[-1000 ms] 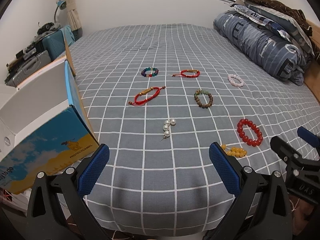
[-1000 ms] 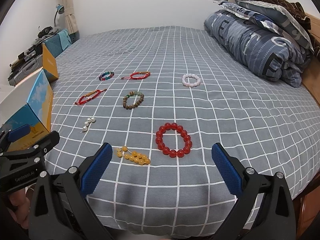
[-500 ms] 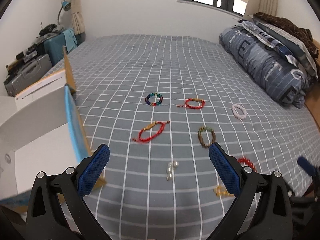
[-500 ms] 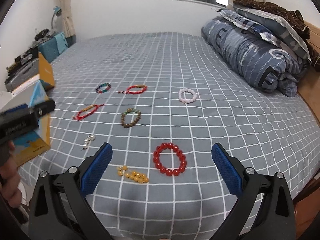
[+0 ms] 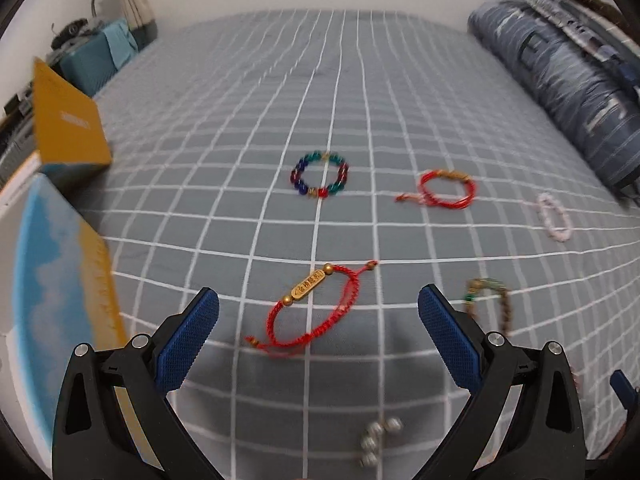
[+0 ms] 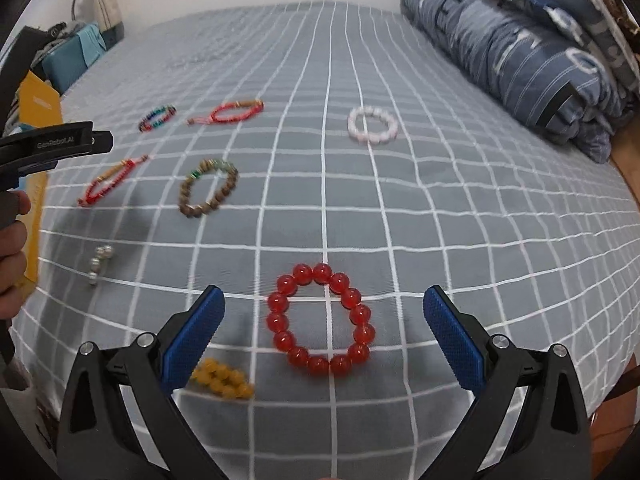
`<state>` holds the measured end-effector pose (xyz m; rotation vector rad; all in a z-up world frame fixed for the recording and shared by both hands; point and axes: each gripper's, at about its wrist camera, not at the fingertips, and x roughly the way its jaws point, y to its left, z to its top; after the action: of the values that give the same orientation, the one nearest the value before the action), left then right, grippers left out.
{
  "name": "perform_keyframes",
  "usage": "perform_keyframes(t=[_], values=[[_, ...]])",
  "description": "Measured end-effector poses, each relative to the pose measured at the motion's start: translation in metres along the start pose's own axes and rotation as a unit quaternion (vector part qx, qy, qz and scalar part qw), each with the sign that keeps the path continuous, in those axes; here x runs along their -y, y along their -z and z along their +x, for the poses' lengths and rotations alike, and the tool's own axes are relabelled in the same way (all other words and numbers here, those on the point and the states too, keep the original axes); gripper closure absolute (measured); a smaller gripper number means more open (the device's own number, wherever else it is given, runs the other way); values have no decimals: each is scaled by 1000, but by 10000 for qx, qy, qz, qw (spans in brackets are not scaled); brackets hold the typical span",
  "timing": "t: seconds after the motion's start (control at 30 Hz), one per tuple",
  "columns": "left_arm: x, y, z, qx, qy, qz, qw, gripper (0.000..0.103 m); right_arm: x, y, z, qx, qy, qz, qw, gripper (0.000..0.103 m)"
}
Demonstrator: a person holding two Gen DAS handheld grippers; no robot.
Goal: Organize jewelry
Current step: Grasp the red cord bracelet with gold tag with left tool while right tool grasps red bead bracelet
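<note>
Several bracelets lie on the grey checked bedspread (image 5: pixel 360 92). My left gripper (image 5: pixel 318 338) is open and empty, its jaws either side of a red cord bracelet with a gold bar (image 5: pixel 314 308). Beyond lie a multicoloured bead bracelet (image 5: pixel 320 174), a second red cord bracelet (image 5: pixel 446 189), a pale pink bracelet (image 5: pixel 554 216), a brown wooden bead bracelet (image 5: pixel 490 306) and pearl beads (image 5: pixel 376 440). My right gripper (image 6: pixel 322 340) is open and empty, hovering over a large red bead bracelet (image 6: pixel 322 320). Yellow beads (image 6: pixel 222 378) lie by its left finger.
An open cardboard box with blue and yellow print (image 5: pixel 60 264) stands at the bed's left edge. Folded blue bedding (image 6: pixel 520 52) is piled at the far right. Teal luggage (image 5: pixel 96 56) stands beyond the bed at the left. The left gripper's body (image 6: pixel 52 146) shows in the right wrist view.
Both grippers have moved forward and down toward the bedspread. The left one now frames the gold-bar red cord bracelet; the right one now frames the red bead bracelet. Jaws stayed open.
</note>
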<state>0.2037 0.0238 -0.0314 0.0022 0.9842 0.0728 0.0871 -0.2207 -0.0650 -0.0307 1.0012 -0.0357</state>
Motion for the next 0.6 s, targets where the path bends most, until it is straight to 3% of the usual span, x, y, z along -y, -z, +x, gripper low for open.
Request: perform_keyframes(t=[0.37, 0.53, 0.6], values=[[-2, -1, 57, -372, -263, 19, 9990, 6, 6, 3, 34, -395, 53, 55, 9992, 10], [-4, -1, 66, -426, -179, 4, 9989, 6, 4, 5, 40, -502, 29, 27, 9987, 14], [-4, 0, 64, -424, -84, -26, 9991, 12, 5, 5, 40, -520, 5, 24, 9986, 17]])
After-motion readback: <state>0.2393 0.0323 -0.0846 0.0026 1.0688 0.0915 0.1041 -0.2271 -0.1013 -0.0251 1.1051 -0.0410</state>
